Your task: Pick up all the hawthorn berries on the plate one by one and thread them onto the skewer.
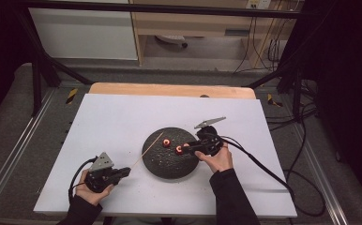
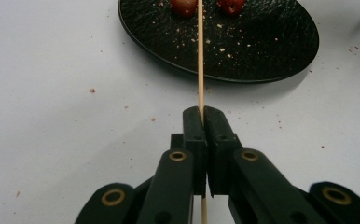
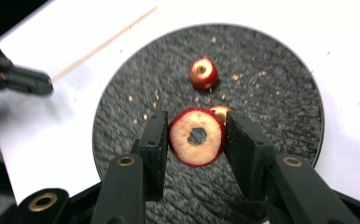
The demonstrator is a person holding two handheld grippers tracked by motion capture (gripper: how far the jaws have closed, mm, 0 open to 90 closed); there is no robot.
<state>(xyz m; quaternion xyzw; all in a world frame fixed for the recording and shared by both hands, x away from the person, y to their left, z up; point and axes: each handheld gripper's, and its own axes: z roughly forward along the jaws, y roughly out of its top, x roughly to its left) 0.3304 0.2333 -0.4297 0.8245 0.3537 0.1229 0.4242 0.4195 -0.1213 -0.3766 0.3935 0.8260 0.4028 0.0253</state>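
Right gripper (image 3: pixel 197 140) clamps a cored red fruit slice (image 3: pixel 197 137) between its two pads, cut face and centre hole turned toward the camera, lifted just above the black plate (image 3: pixel 280 154). Holding it by the rind leaves the hole free, which looks like the point: a stick can pass through it. In the high view this gripper (image 1: pixel 183 149) hangs over the plate's right half, a hand behind it.

Left gripper (image 2: pixel 202 116) is pinched tight on a thin wooden skewer (image 2: pixel 200 65), gripped low so that most of the stick runs out ahead, its tip reaching over the plate's near-left rim toward the fruit. From above, it (image 1: pixel 125 172) sits at the near left of the white table (image 1: pixel 109 117), angled toward the plate (image 1: pixel 156 166).

Two more fruit pieces wait on the plate: one (image 3: pixel 203 73) farther off, cut side up, and another (image 3: pixel 221 111) half hidden behind the held slice. Crumbs speckle the plate.

Judging by the layout, the slice will be threaded onto the skewer next, needing hole and tip aligned.
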